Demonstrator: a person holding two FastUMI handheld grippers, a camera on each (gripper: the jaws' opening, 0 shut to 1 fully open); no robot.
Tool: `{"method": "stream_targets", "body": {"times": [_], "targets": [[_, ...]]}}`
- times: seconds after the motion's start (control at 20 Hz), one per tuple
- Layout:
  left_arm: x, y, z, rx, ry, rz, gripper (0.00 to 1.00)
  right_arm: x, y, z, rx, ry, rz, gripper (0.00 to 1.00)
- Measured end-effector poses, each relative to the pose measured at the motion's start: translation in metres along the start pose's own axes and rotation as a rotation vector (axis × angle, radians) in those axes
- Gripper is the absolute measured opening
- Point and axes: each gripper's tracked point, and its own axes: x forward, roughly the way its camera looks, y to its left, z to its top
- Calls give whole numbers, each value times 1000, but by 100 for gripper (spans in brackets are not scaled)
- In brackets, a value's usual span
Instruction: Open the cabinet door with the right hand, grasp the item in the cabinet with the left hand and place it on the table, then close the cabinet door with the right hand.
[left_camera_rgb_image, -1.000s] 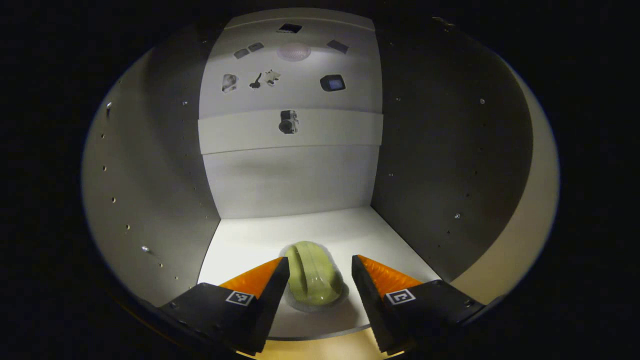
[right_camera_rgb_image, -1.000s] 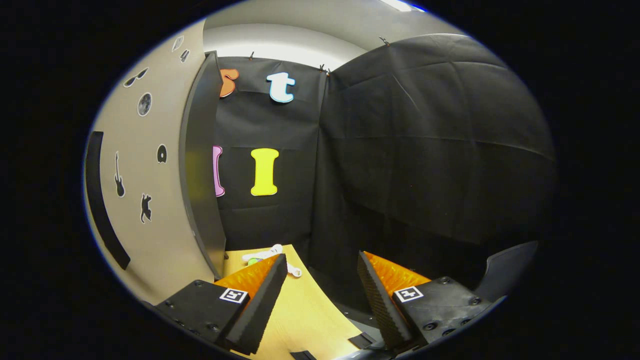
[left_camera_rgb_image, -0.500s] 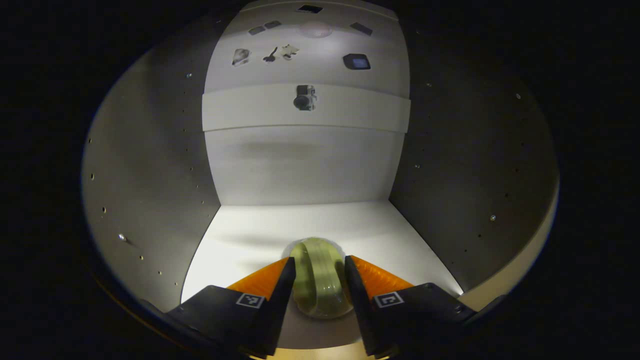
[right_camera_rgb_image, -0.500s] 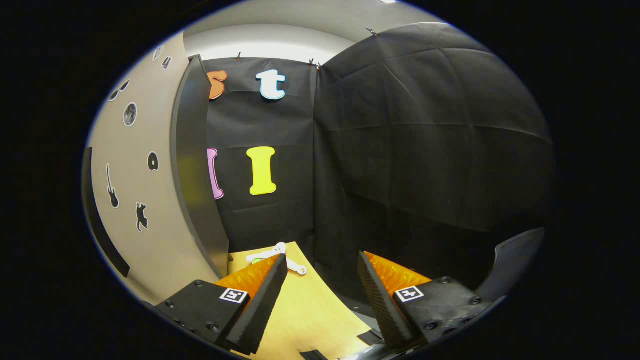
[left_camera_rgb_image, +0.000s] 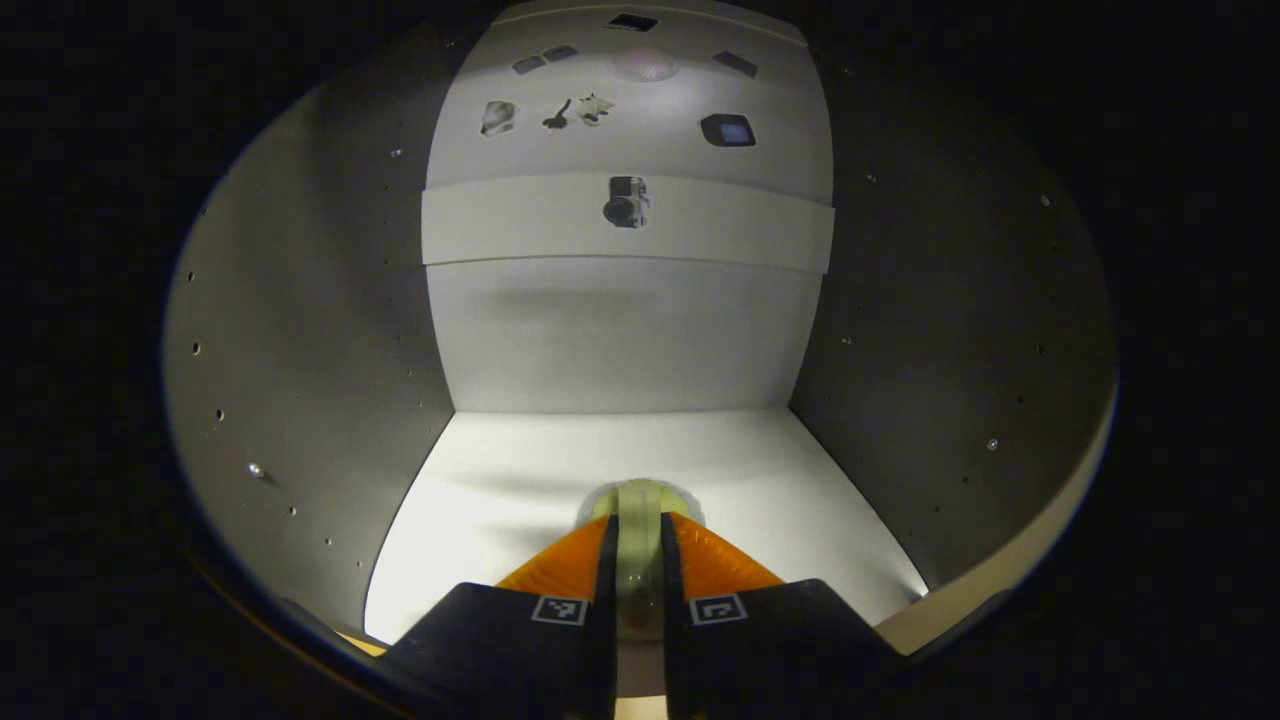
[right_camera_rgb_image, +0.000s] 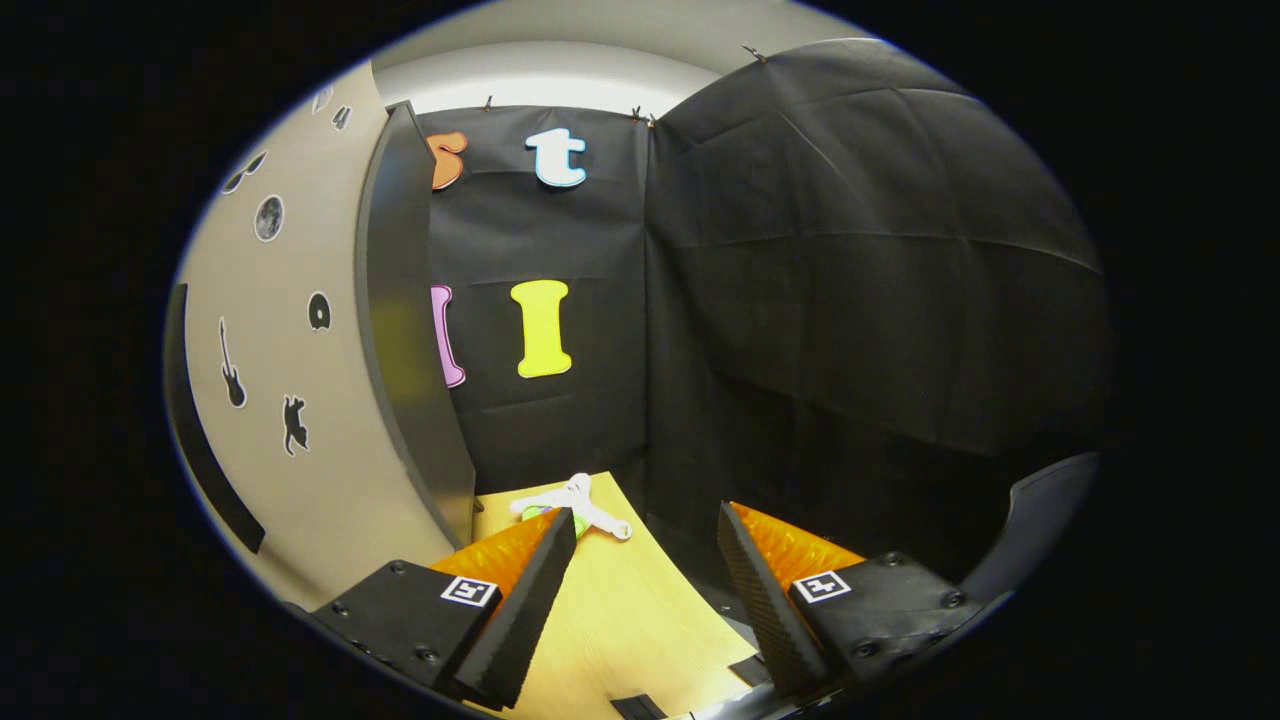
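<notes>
Pale green item (left_camera_rgb_image: 637, 545), small and rounded with a glossy sheen, on the white cabinet floor (left_camera_rgb_image: 500, 490), near the front edge and well apart from the back wall (left_camera_rgb_image: 620, 330). Pinched between the fingers of the left gripper (left_camera_rgb_image: 637, 560), both pads pressed on its flanks, the gap narrowed to a thin strip of green. Looks squeezed thinner there, so probably soft or hollow plastic, light, giving under pressure rather than brittle. Shiny skin suggests slipperiness; best held across the middle of its width, as now, not at the rounded far end poking out beyond the tips. Firm but not crushing pressure advisable, since a soft shell could buckle or squirt forward out of the pads. Exact shape below the fingers hidden. Should lift straight off the cabinet floor with little effort, then out past the front edge towards the counter (right_camera_rgb_image: 600, 620).

Right gripper (right_camera_rgb_image: 640, 560) wide apart, holding nothing, hanging over the yellow wooden counter, to the right of the open cabinet door (right_camera_rgb_image: 400, 330). Door edge standing swung out, with black stickers on the beige cabinet face (right_camera_rgb_image: 290, 330) to its left. Small white and green objects (right_camera_rgb_image: 570, 505) lying on the counter just beyond the door's foot, clear of any likely setting-down spot nearer the right gripper.
</notes>
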Motion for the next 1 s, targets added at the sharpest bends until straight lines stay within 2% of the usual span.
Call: {"method": "stream_targets", "body": {"times": [0.25,0.5,0.75,0.85,1.0], "targets": [[-29,1,5,-42,-21,14,22,-1,8,1,28,6,41,92],[-79,5,2,-60,-47,23,22,0,27,6,98,5,123,88],[-147,12,-13,-86,-72,17,22,-11,34,9,16,-37,135,88],[-173,17,-22,-66,-85,22,22,-24,40,8,3,-45,154,88],[-212,15,-41,-57,-94,-6,22,-46,43,4,-17,-50,162,93]]}}
